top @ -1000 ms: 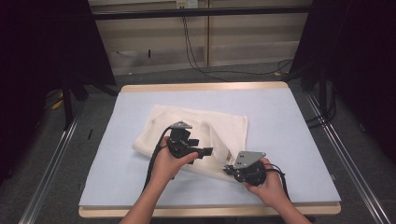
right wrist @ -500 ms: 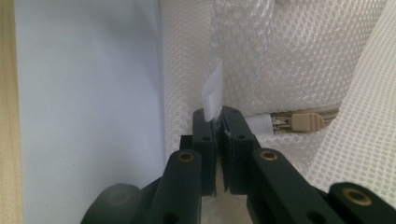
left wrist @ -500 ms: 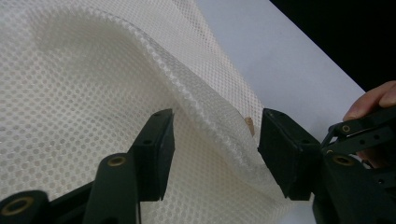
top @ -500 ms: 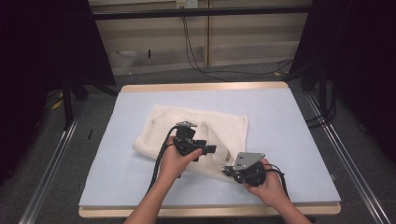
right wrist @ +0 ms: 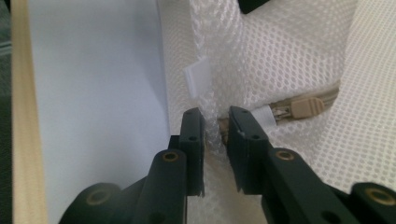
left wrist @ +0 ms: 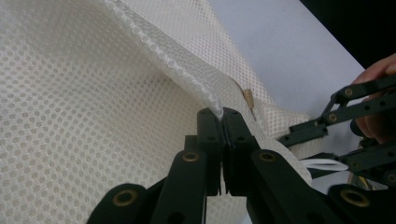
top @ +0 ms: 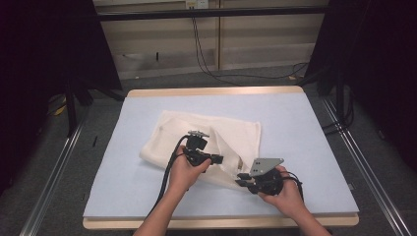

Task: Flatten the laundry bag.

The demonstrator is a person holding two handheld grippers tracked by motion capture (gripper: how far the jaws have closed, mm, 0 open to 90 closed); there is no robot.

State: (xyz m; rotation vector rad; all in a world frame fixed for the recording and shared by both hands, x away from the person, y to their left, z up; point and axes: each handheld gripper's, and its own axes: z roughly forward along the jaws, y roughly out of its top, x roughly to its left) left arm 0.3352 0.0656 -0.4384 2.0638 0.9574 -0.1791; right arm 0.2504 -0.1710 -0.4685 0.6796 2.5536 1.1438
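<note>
I see a cream mesh bag (top: 206,142) lying crumpled on the pale blue surface (top: 305,132), toward its near middle. From the high view I log both hands on it: the left tool (top: 219,159) sits over the bag's middle, the right tool (top: 241,179) at its near right corner, close to the front edge of the surface.

The left gripper view gives what the high view cannot: the left tool (left wrist: 223,114) has just been closing, and its jaws now stand pressed together on a raised fold of mesh (left wrist: 187,60). The other tool shows at the right of that view.

The right gripper view shows the right tool (right wrist: 215,116) with jaws just opening; bunched mesh (right wrist: 280,51) sits between them, but a gap shows, so they are slightly spread. Just beyond lie a beige zipper pull (right wrist: 306,106) and a white tag (right wrist: 197,77).

The left hand (top: 186,169) reaches forward, tool pointing right; the right hand (top: 285,189) cups its tool, pointing left.
</note>
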